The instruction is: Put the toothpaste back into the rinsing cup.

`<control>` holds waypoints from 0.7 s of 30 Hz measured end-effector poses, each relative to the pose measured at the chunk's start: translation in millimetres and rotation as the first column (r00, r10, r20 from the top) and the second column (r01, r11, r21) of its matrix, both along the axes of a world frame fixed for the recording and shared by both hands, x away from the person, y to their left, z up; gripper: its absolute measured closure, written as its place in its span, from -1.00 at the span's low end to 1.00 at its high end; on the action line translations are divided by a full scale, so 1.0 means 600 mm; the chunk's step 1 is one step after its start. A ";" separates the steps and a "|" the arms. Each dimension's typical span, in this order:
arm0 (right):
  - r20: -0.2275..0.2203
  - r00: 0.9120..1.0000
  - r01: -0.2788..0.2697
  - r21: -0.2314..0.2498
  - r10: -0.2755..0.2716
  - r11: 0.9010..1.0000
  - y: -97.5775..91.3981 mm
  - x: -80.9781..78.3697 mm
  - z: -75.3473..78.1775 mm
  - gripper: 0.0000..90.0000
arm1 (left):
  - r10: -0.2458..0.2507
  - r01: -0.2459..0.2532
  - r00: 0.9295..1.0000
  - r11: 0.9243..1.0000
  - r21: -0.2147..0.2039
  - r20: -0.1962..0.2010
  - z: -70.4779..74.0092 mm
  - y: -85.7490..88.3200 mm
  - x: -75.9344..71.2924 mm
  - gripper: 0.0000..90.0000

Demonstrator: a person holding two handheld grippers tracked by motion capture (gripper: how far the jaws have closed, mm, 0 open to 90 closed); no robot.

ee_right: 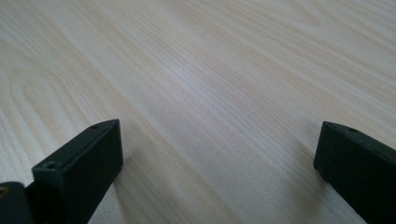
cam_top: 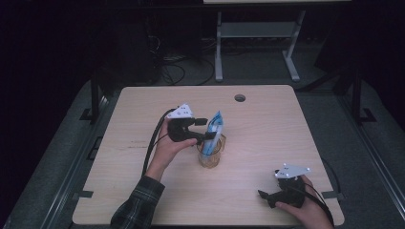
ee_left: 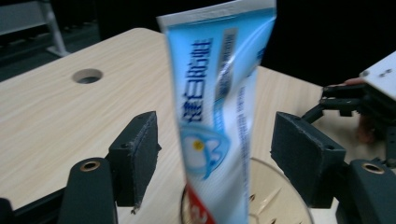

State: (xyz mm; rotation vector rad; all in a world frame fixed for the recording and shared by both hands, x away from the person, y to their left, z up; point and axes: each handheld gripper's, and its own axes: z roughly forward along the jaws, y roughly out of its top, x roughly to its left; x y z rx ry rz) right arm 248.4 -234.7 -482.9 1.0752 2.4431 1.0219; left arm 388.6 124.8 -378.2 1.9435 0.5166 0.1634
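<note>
Toothpaste tube (ee_left: pixel 217 116) stands nearly upright in glass cup (cam_top: pixel 210 155) mid-table; cup base cut off in left gripper view. Left gripper (ee_left: pixel 215 154) jaws apart, either side of tube, not touching; right gripper (ee_right: pixel 215 172) jaws wide apart over bare table (ee_right: pixel 210 70).

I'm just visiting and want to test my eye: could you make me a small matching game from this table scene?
Things:
1. toothpaste tube
2. glass cup
3. right gripper
4. round hole

States:
A. near the table's far edge
B. open over bare wood
C. stands upright in the cup
D. mid-table, holding the tube

Pairs: 1-C, 2-D, 3-B, 4-A
</note>
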 end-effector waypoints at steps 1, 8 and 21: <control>0.004 1.000 -0.003 -0.001 0.003 1.000 -0.001 0.000 0.000 -0.99 | 0.004 -0.004 1.000 1.000 -0.004 0.000 0.002 0.003 0.000 -0.30; -0.002 1.000 0.001 0.001 -0.001 1.000 -0.002 -0.001 0.000 -0.99 | 0.035 -0.035 0.999 0.999 0.036 -0.008 0.007 0.019 -0.003 -0.37; -0.002 1.000 -0.003 0.000 0.003 1.000 -0.002 -0.001 0.000 -0.99 | 0.128 -0.125 0.991 0.987 0.104 -0.025 0.009 0.072 -0.025 -0.43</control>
